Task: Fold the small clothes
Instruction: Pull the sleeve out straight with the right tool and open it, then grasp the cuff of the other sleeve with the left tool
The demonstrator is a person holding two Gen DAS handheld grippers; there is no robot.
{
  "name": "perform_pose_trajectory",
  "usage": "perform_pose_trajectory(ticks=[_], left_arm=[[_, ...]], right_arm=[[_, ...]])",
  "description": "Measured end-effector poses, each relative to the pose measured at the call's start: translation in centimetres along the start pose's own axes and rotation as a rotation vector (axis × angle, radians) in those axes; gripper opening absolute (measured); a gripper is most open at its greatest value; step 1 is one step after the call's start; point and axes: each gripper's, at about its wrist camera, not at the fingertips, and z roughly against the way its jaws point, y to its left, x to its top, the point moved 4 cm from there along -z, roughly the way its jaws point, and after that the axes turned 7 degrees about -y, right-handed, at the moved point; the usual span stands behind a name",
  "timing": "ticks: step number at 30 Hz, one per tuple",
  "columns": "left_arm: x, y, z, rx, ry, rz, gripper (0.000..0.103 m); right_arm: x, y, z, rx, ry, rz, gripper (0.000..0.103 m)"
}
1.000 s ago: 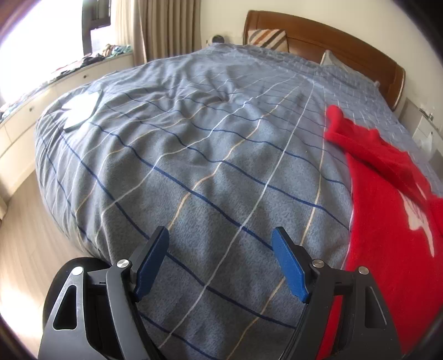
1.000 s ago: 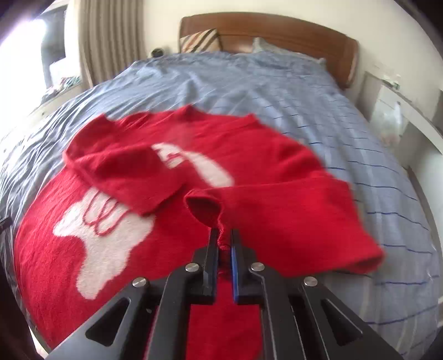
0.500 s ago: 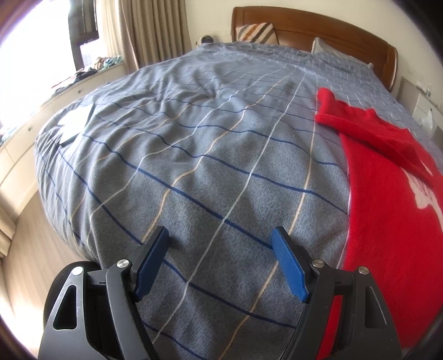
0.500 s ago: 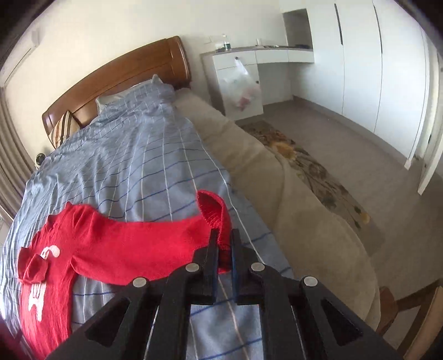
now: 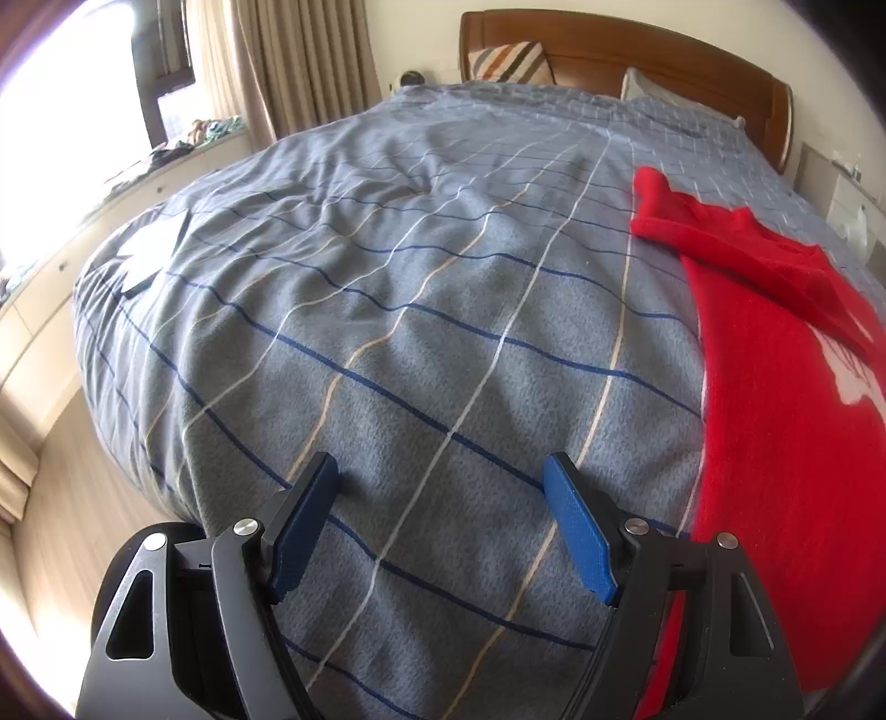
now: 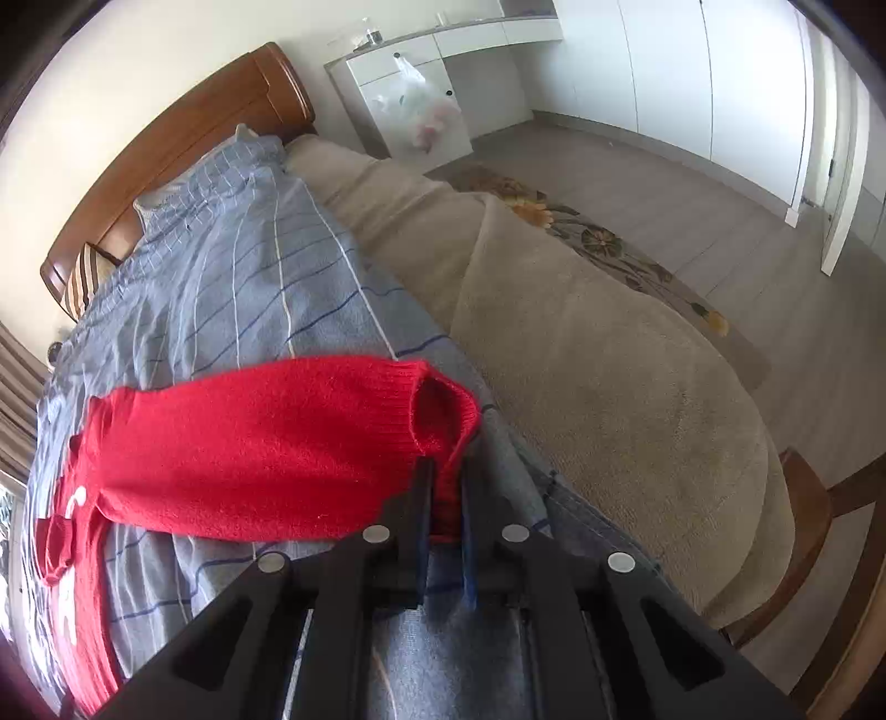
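Note:
A small red knit sweater [image 5: 775, 387] with a white pattern lies on the grey checked bedspread [image 5: 415, 310], at the right of the left wrist view. My left gripper [image 5: 443, 498] is open and empty, low over the bedspread just left of the sweater's edge. My right gripper [image 6: 446, 487] is shut on the cuff of the sweater's sleeve [image 6: 266, 443], which stretches out sideways from the body toward the bed's right edge.
A wooden headboard [image 5: 609, 50] and pillows are at the far end. A beige blanket [image 6: 581, 343] hangs down the bed's right side. A white cabinet [image 6: 415, 94] with a plastic bag, a floral rug and a wooden chair [image 6: 803, 554] are beyond. A window ledge is left.
My right gripper has pulled the sleeve cuff off the sweater's front and out to the right, toward the bed's edge. My left gripper has stayed open and shifted only slightly.

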Motion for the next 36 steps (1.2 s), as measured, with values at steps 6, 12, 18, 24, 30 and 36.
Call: perform_pose_trajectory(ticks=[6, 12, 18, 24, 30, 36], left_arm=[[0.0, -0.2, -0.1, 0.005, 0.000, -0.012, 0.079], [-0.1, -0.2, 0.3, -0.016, 0.000, -0.007, 0.079], [1.4, -0.6, 3.9, -0.058, -0.047, -0.066, 0.079], [8.2, -11.6, 8.9, -0.332, -0.225, -0.439, 0.089], [7.8, -26.4, 5.9, -0.548, -0.190, -0.927, 0.081], [6.3, -32.0, 0.3, -0.494, -0.117, -1.055, 0.071]], right_arm=[[1.8, 1.4, 3.6, -0.034, -0.117, 0.066, 0.014], [-0.3, 4.3, 0.5, 0.090, -0.003, 0.125, 0.017], [-1.8, 2.7, 3.0, -0.065, -0.108, 0.149, 0.018], [-4.8, 5.4, 7.8, 0.017, -0.187, 0.262, 0.039], [-8.5, 8.6, 8.2, 0.157, -0.179, 0.208, 0.039], [-10.6, 10.4, 8.0, 0.183, -0.203, 0.204, 0.039]])
